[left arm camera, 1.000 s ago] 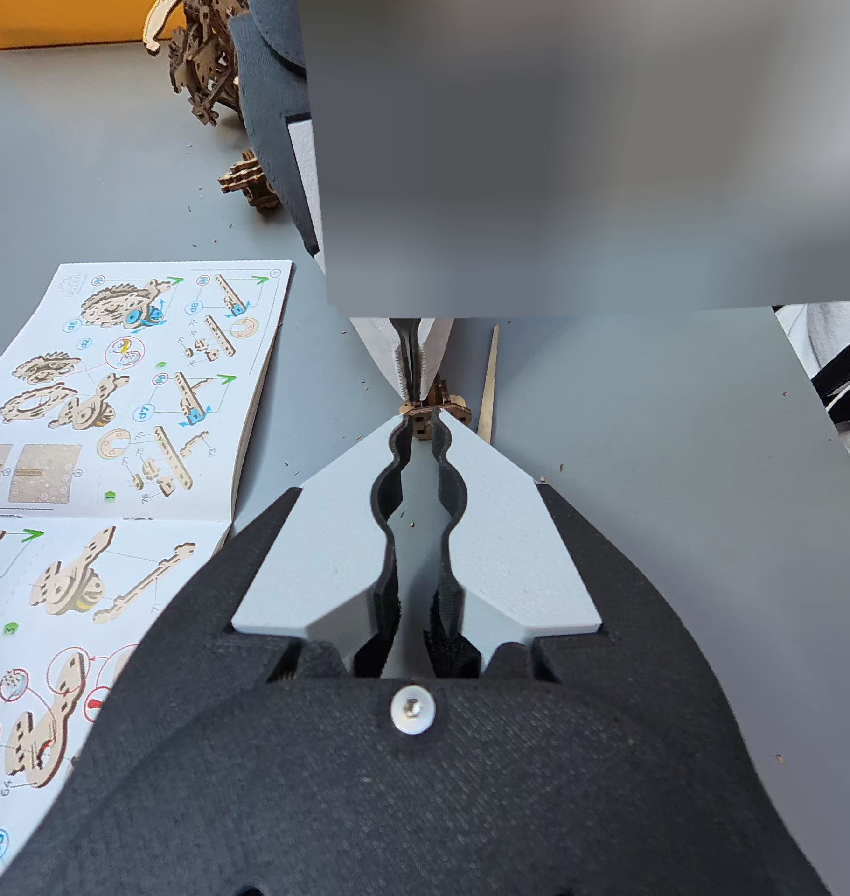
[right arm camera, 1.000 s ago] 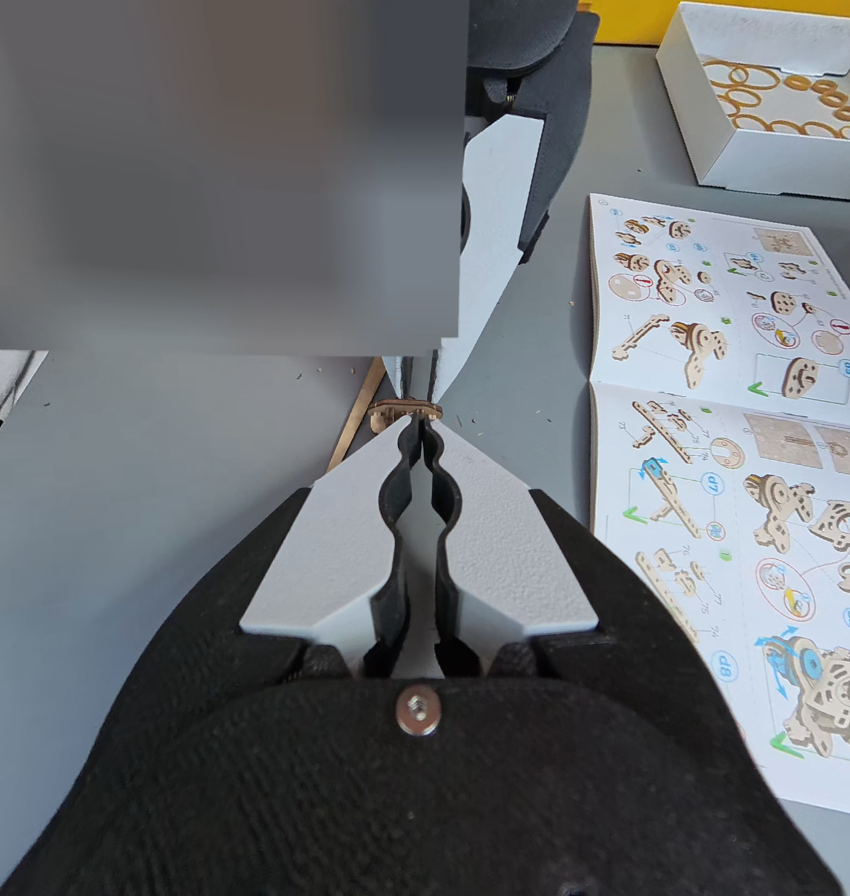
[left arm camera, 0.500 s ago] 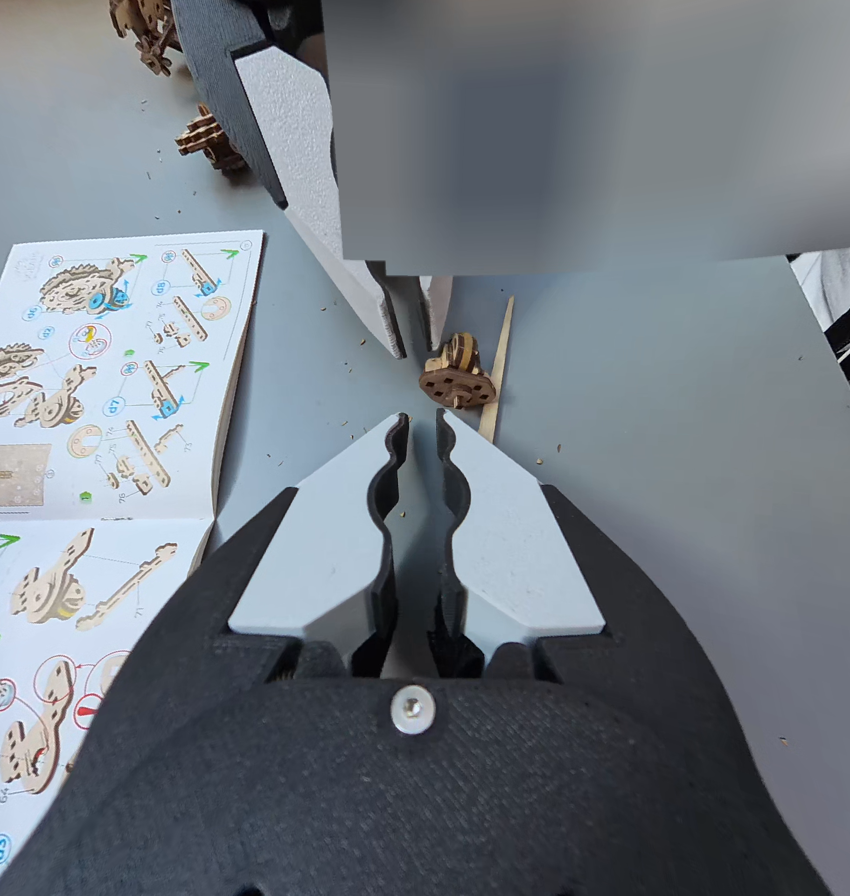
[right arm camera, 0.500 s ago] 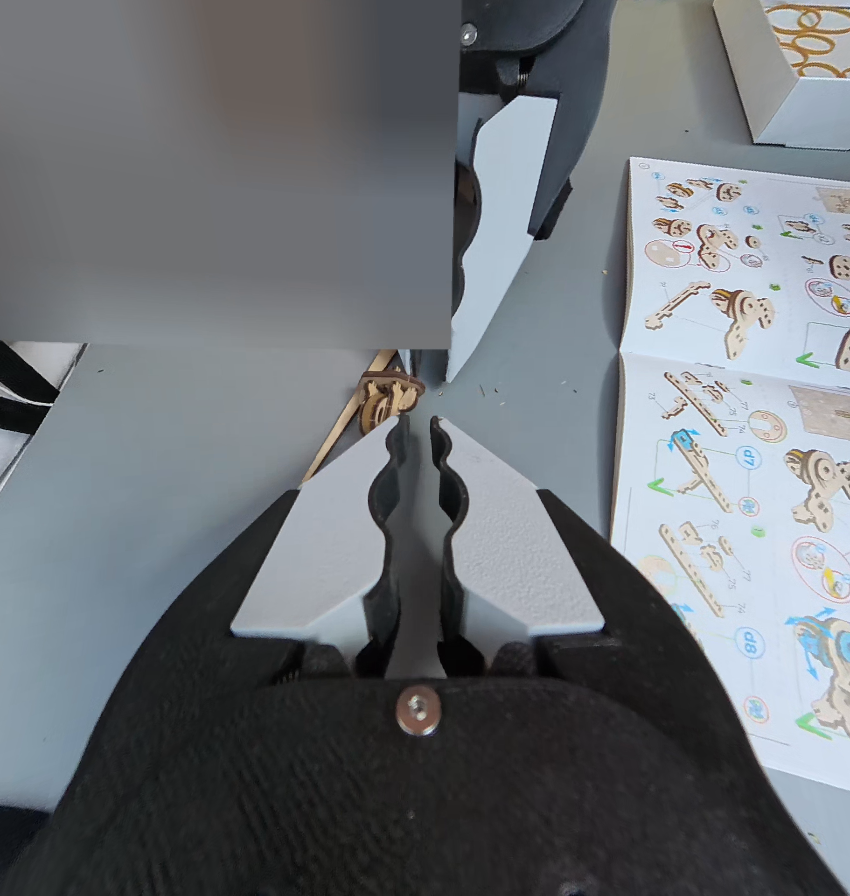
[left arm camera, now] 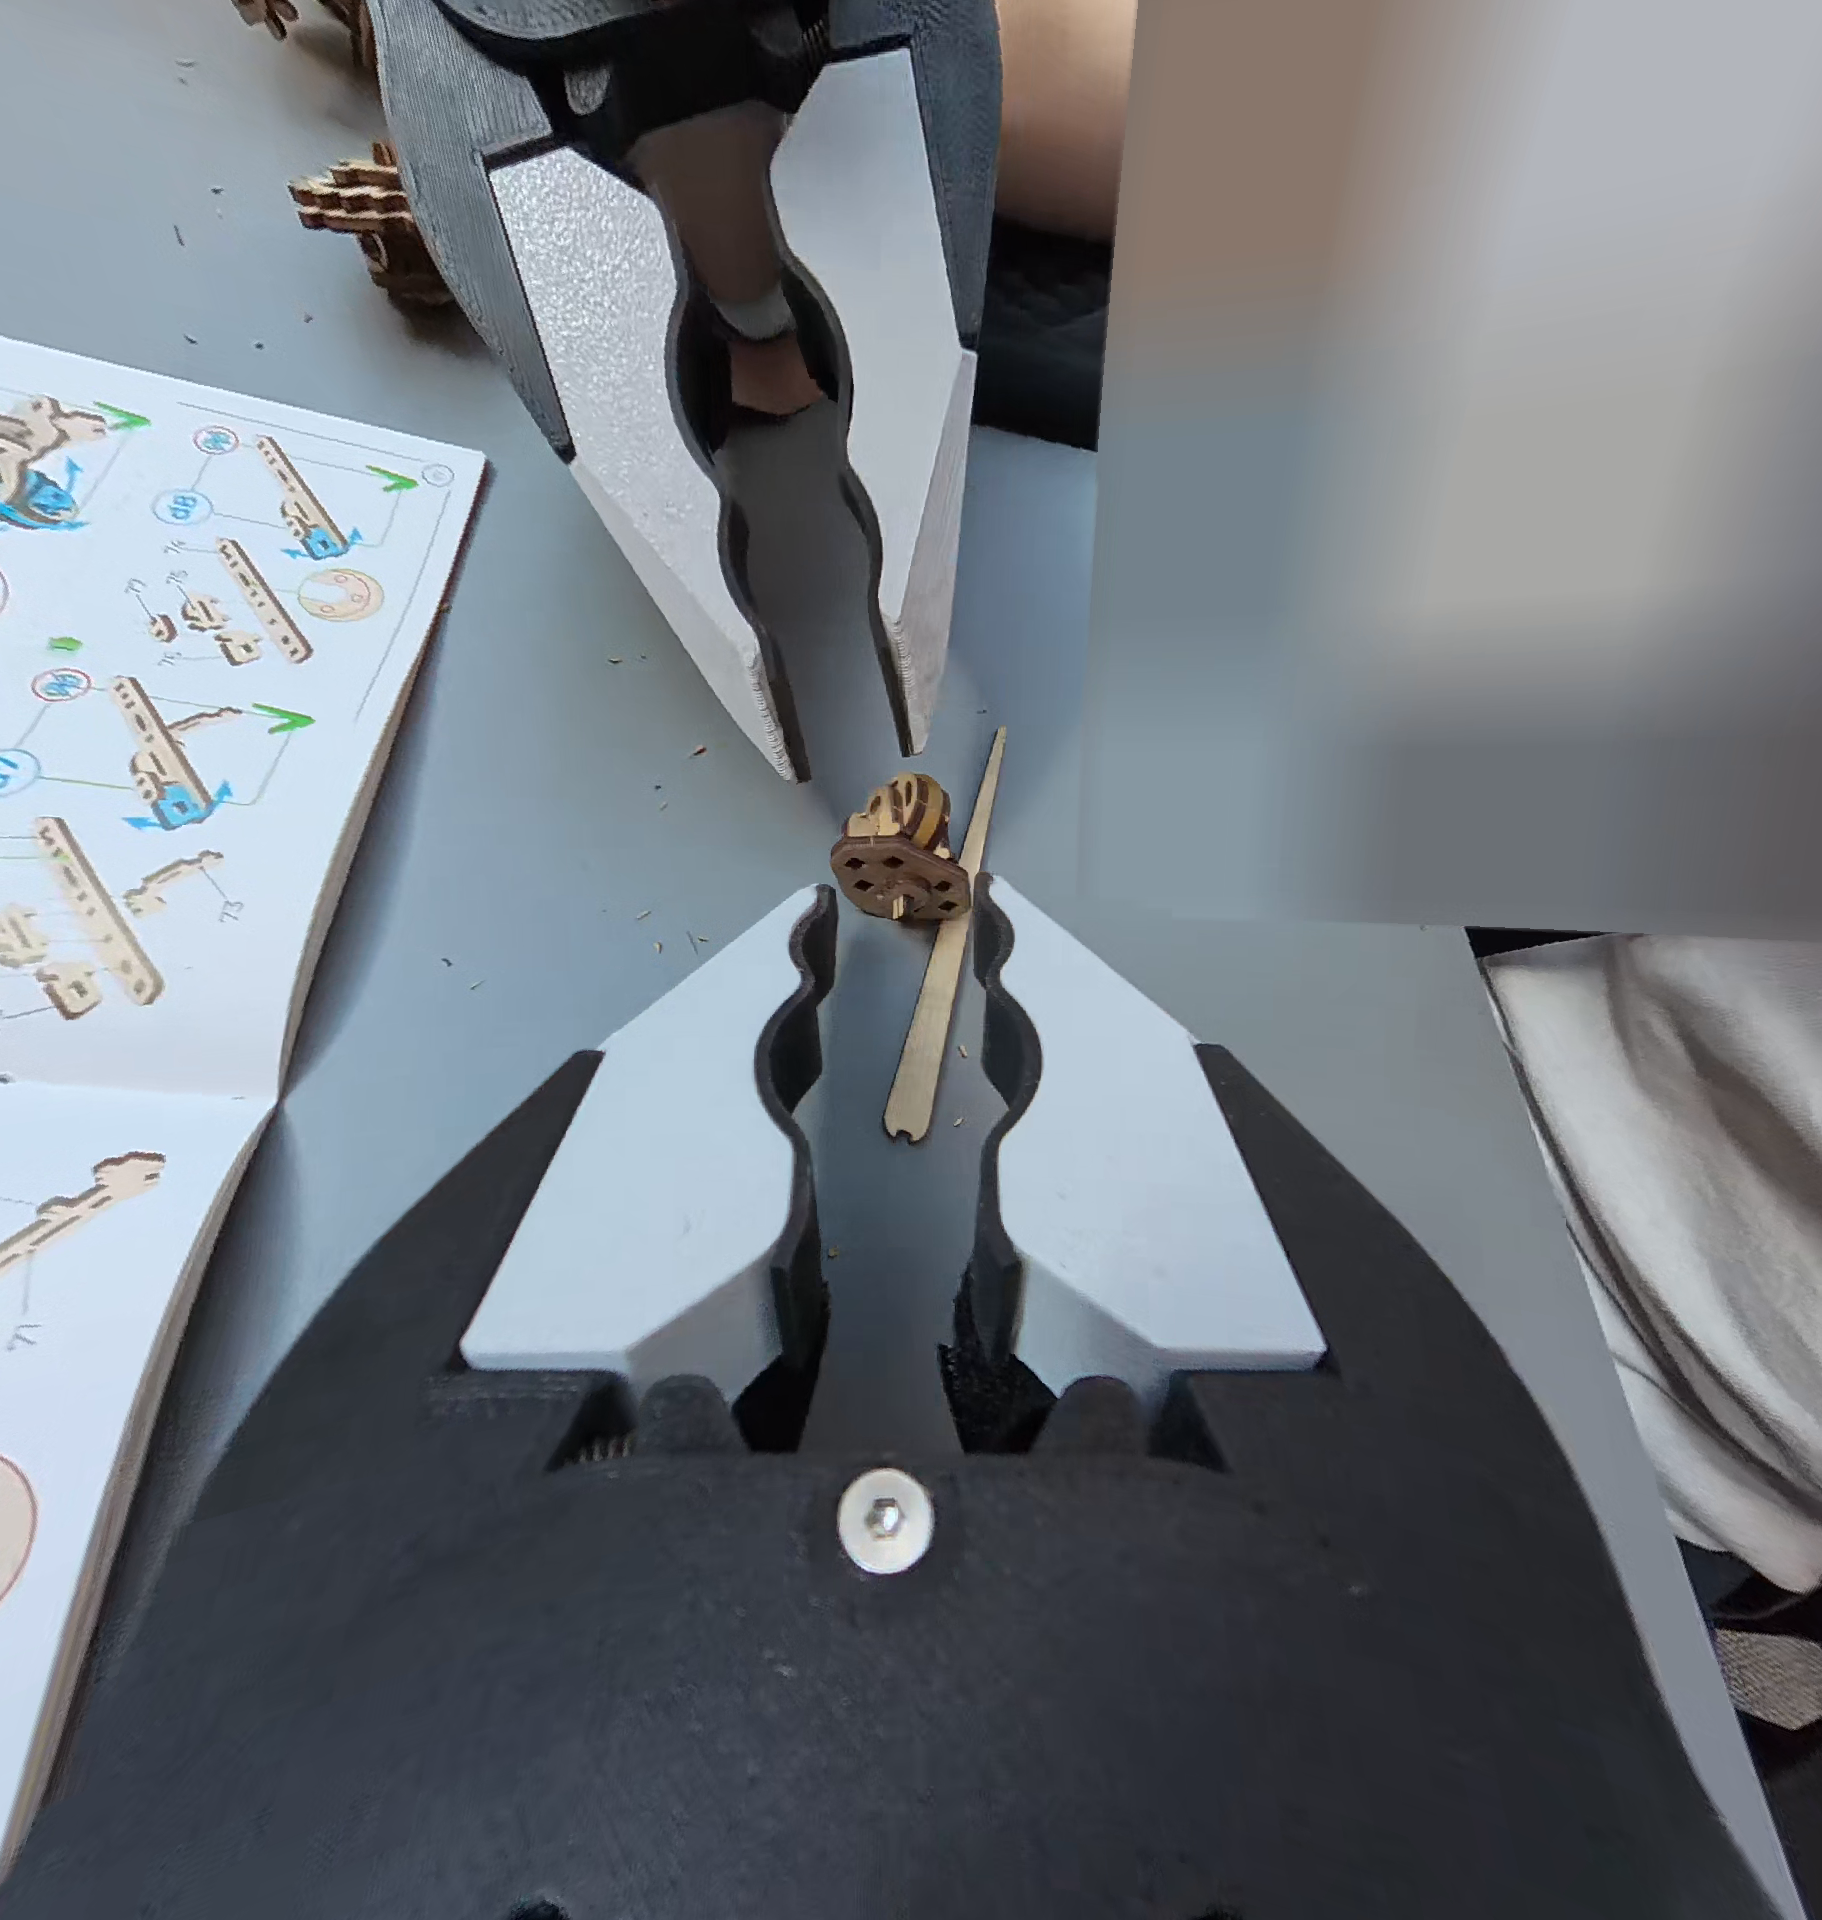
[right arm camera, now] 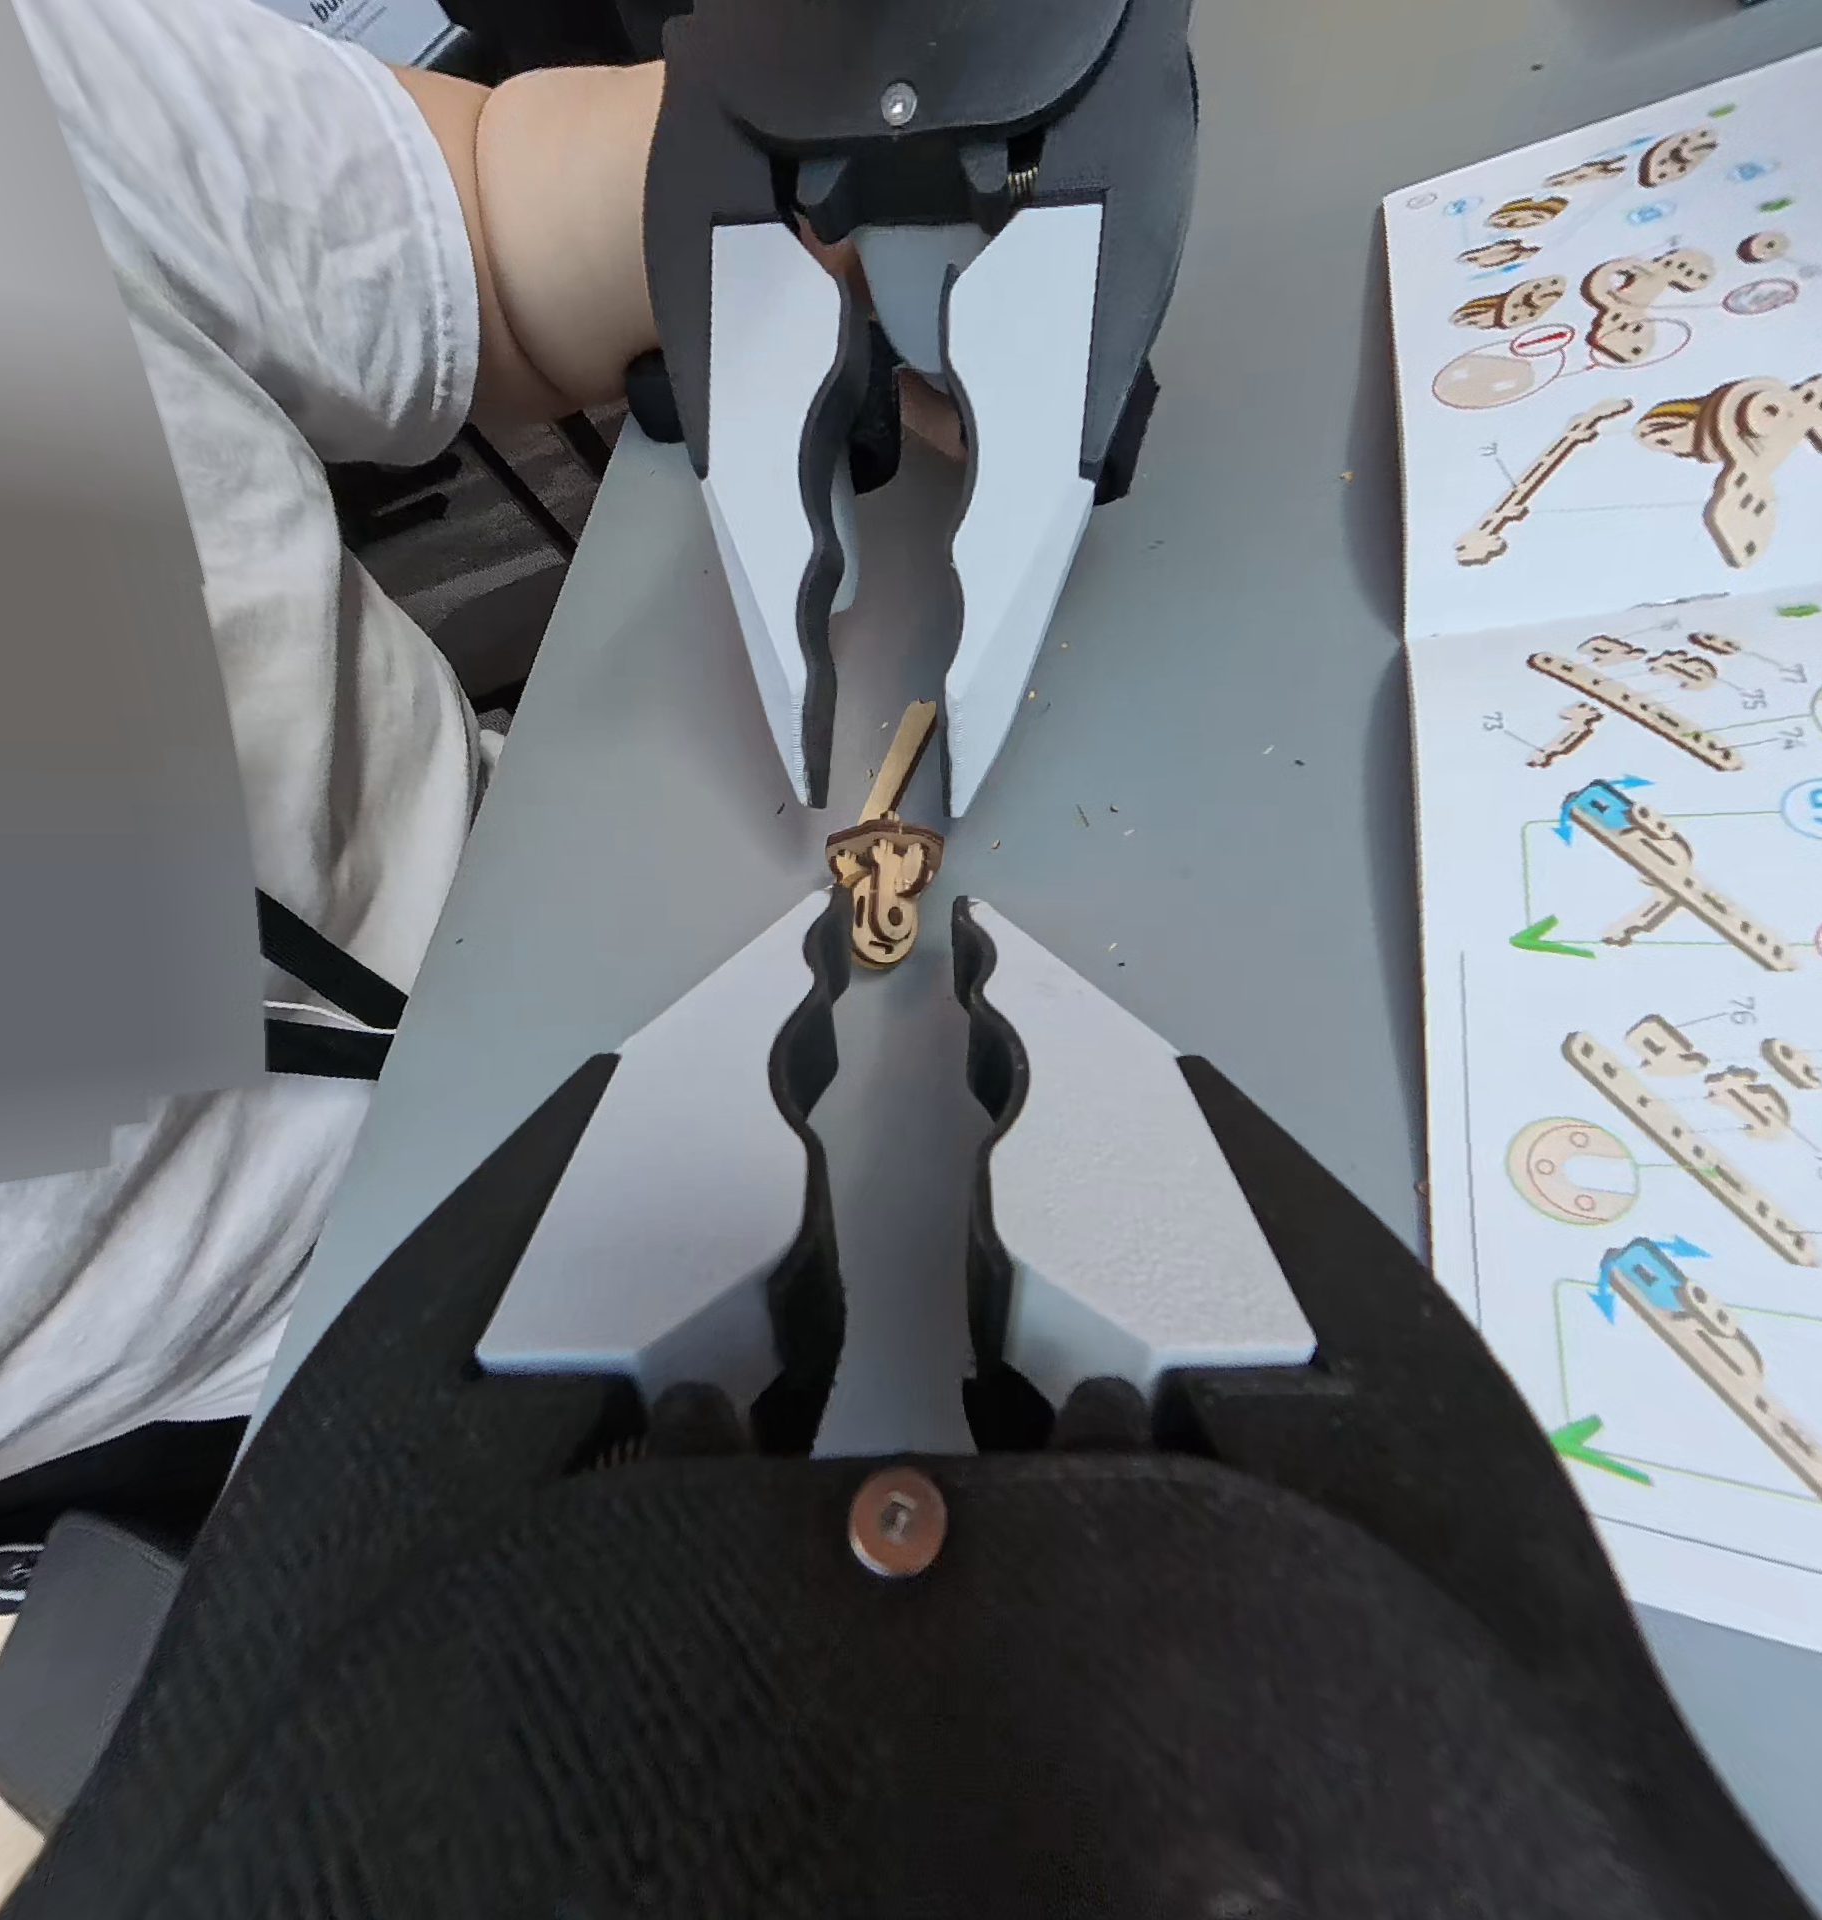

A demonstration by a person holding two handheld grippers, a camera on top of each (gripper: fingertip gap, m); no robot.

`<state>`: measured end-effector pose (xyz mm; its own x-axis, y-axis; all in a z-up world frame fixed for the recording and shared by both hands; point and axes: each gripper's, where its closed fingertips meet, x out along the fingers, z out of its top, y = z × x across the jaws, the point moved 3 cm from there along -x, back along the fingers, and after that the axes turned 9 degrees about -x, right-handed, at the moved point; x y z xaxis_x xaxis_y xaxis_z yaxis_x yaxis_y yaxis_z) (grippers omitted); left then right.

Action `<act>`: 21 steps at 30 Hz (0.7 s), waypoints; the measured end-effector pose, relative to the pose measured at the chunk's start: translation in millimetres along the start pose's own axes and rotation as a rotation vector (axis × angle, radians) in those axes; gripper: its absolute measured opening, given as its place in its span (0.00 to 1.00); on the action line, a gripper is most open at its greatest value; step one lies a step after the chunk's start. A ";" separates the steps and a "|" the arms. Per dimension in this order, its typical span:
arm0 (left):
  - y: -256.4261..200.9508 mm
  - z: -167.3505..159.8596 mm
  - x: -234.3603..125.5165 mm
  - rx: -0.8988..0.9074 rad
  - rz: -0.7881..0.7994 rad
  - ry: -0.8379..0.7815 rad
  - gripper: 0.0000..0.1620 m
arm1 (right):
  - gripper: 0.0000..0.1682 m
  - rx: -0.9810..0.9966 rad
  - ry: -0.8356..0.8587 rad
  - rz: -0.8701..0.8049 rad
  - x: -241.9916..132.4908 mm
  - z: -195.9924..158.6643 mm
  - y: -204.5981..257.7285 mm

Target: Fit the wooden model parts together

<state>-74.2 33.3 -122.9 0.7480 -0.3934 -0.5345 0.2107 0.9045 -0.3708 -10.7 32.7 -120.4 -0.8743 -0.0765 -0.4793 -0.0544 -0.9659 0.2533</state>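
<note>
In the left wrist view, the left gripper (left arm camera: 902,899) is hovering low over the grey table (left arm camera: 1250,1039) with its jaws standing partly open and holding nothing. The small wooden assembly (left arm camera: 899,864) is lying on the table just ahead of its fingertips, touching or nearly touching a thin wooden stick (left arm camera: 943,982) that is running back between the fingers. The right gripper (left arm camera: 850,764) is pointing in from the far side, also parted and empty. An open instruction booklet (left arm camera: 211,727) is lying to the left, and more wooden pieces (left arm camera: 361,223) are sitting farther back.

In the right wrist view, the right gripper (right arm camera: 891,904) is showing the same parted, empty jaws, with the assembly (right arm camera: 881,883) lying between the two sets of tips and the stick (right arm camera: 899,769) reaching toward the left gripper (right arm camera: 876,805).

The likely trouble is that either claw closing now would be catching the stick along with the assembly, or nudging the small piece so it rolls away. The two grippers are also standing tip to tip, so a careless push forward could be knocking them together. The table edge is running close on the person's side, where a sleeve (right arm camera: 294,343) is showing, so a flicked part could be dropping off there. Bare table lies between the parts and the booklet.
</note>
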 end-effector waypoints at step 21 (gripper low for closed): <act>2.7 -8.3 6.3 0.014 0.051 0.070 0.09 | 0.25 -0.491 0.140 -0.210 11.9 2.7 17.2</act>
<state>-74.1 31.9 -133.5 0.7124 -0.3566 -0.6044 0.1824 0.9258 -0.3312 -23.3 15.9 -119.4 -0.7944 0.1308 -0.5931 0.0400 -0.9632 -0.2660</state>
